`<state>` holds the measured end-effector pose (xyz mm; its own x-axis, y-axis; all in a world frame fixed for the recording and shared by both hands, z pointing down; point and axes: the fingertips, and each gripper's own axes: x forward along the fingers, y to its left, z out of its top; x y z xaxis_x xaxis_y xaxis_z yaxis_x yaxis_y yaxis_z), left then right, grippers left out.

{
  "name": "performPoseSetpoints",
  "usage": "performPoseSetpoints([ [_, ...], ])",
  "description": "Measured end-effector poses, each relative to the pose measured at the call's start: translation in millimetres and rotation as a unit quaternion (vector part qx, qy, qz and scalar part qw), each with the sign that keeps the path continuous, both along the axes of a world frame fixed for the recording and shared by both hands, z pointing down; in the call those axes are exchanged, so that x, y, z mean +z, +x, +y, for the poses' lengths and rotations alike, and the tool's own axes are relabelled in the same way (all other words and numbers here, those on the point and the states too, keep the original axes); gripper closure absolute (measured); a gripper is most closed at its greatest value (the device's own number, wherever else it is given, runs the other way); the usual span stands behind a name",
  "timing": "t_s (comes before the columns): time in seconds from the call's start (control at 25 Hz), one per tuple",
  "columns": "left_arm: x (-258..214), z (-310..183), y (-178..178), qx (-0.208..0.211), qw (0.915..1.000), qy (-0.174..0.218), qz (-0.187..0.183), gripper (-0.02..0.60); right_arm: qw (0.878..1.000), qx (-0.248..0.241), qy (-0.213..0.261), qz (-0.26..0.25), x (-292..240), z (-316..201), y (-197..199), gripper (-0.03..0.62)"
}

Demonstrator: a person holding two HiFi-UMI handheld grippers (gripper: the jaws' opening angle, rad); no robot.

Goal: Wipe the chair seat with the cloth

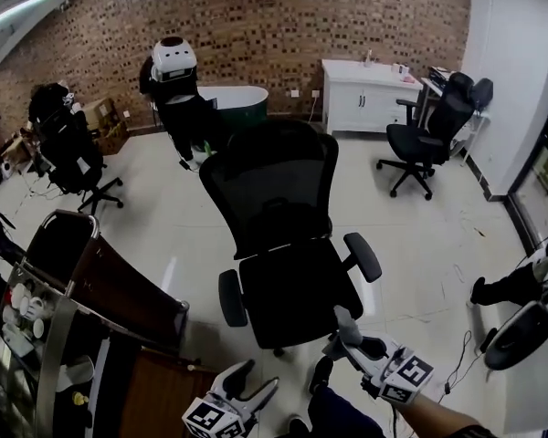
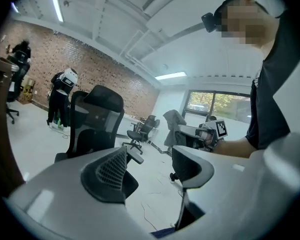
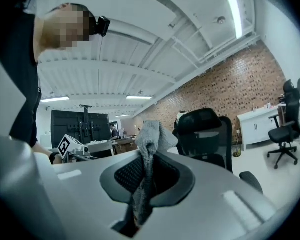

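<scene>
Pale tiled floor point(image 1: 164, 235) is spreading across the room, brick wall point(image 1: 256, 26) is running along the far side; black mesh office chair point(image 1: 279, 199) is standing mid-floor, backrest far, chair seat point(image 1: 297, 295) facing near; brown desk point(image 1: 119, 290) is sitting at near left; white cabinet point(image 1: 365, 94) is standing against the far wall at right; a second black chair point(image 1: 434, 130) is standing far right just beside the cabinet, a third black chair point(image 1: 68, 149) far left; a person in black with a white helmet point(image 1: 178, 89) is standing far behind the mesh chair.

Right tool point(image 1: 347, 328) is hovering at the near right corner of the seat; in the right gripper view its jaws are closing tight on the grey cloth point(image 3: 149, 139), cloth bunching above the tips and hanging down between them; cloth-to-seat contact cannot be told.

Left tool point(image 1: 254, 381) is sitting near and left of the right one, off the seat's near edge; in the left gripper view its jaws are standing apart with nothing between them.
</scene>
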<state>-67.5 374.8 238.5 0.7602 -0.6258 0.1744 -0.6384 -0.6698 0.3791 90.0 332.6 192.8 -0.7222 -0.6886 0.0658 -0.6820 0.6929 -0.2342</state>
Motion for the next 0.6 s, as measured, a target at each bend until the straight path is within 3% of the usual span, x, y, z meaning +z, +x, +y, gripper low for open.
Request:
performPoseSetpoints([
  [0.28,-35.2,78.8,3.2,0.026,0.9995,0.013,0.015,0.275,1.0,0.007,0.007,-0.008,-43.1,97.5,-4.6,0.568],
  [0.6,-79.2,119.9,16.0,0.019,0.9985,0.05,0.011,0.275,0.998,-0.014,0.048,-0.032,-84.4,152.8,3.4,0.569],
])
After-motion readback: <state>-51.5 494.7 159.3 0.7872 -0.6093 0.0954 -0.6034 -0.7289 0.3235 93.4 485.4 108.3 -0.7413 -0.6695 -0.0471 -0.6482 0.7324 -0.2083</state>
